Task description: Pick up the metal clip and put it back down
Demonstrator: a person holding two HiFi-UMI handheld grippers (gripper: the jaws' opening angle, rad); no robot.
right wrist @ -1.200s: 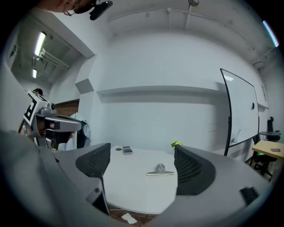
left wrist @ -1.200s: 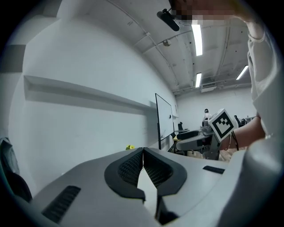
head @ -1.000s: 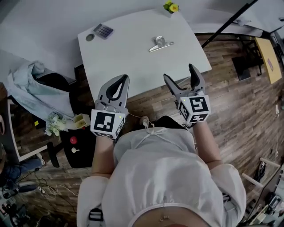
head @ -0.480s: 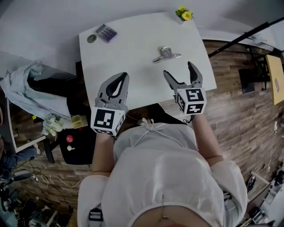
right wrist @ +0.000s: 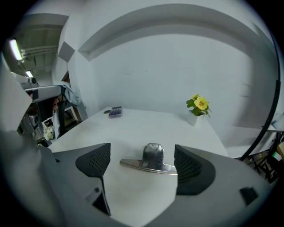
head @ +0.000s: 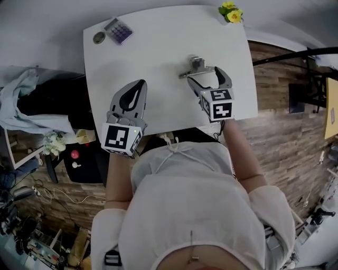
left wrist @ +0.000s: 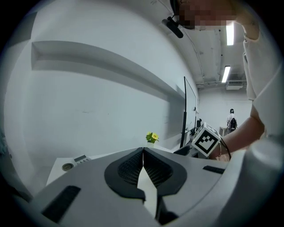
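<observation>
L gripper (head: 141, 84): jaws found fully closed, nothing held; positioned over near table edge. R gripper (head: 205, 75): jaws spread wide, nothing clamped. Between R jaws, a shiny metal clip (right wrist: 150, 162) is seen lying flat on the white rectangular table (head: 158, 47). Far corner: yellow flower in small white pot (head: 231, 11).

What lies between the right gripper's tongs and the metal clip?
Only bare white table. The right gripper view shows the metal clip lying just ahead, framed by the open tongs of the right gripper.
</observation>
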